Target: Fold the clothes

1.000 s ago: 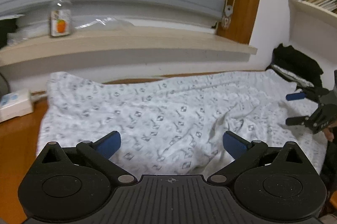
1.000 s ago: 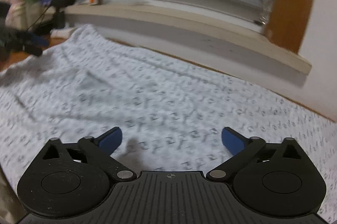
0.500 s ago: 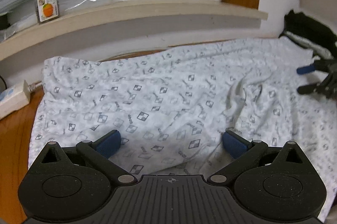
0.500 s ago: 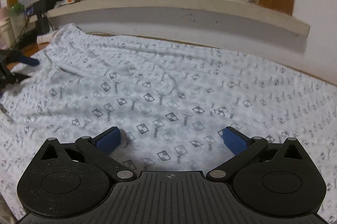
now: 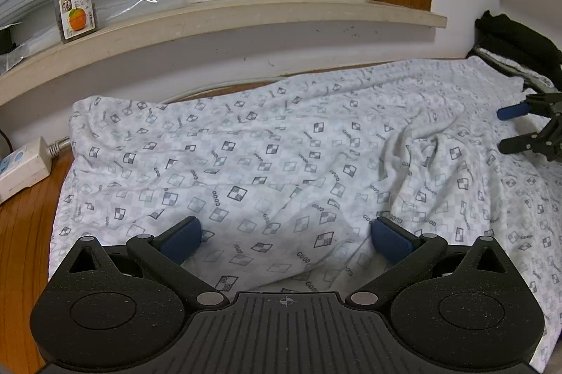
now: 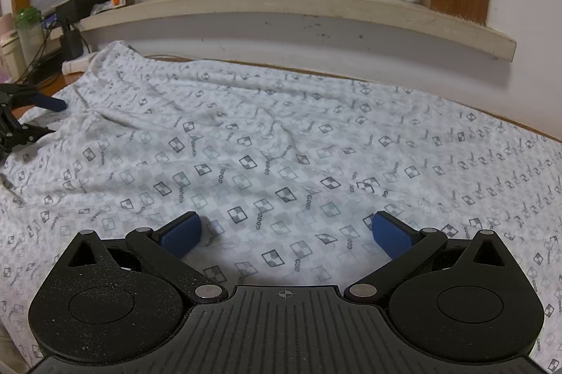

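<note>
1. Garment [image 5: 267, 163]: white cloth with grey checker print, spread wrinkled over the wooden bench [image 5: 21, 233], running along below the window sill [image 5: 246, 12].
2. Left gripper [image 5: 286, 235]: fingers [image 5: 181, 238] spread wide apart, nothing clamped. Low over the near edge of the garment; cloth fills the gap between the fingers. Contact with the cloth: can't tell.
3. Right gripper [image 6: 284, 231]: fingers [image 6: 391, 233] also wide apart, holding nothing. Low over the garment, cloth all around the tips and between them.
4. Left wrist view: right gripper [image 5: 527, 131] shows at the garment's far right end, fingers apart, above the cloth.
5. Right wrist view: left gripper [image 6: 24, 119] shows at the garment's left end [image 6: 246, 163], fingers apart.
6. A ridge of folds runs up the garment right of its middle, in the left wrist view.
7. Off the garment: jar [image 5: 75, 6] with orange label on the sill, power strip [image 5: 23, 165] on the bench just left of the garment, black clothing [image 5: 516, 40] at its far right corner.
</note>
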The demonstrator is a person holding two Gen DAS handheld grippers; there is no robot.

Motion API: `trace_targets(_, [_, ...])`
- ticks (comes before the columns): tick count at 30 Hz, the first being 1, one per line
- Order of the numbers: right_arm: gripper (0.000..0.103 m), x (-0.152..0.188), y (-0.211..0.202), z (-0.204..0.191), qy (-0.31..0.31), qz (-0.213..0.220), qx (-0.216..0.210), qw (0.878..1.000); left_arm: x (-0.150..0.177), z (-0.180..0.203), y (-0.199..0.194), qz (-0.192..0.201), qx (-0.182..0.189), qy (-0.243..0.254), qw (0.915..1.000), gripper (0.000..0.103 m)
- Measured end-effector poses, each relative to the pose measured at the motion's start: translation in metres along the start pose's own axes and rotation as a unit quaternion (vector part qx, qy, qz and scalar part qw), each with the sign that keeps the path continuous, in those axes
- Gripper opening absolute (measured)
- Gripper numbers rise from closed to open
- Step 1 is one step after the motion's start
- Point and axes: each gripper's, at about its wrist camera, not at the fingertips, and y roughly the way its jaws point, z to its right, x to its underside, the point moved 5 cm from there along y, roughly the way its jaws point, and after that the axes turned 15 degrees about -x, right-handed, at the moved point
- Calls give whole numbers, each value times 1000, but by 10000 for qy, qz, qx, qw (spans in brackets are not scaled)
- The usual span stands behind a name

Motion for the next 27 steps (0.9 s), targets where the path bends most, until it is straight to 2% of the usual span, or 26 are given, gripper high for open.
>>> trace_targets(27, [103, 0, -2, 3, 62, 56, 94, 9999, -1, 0, 0, 9, 9, -19, 10000, 103])
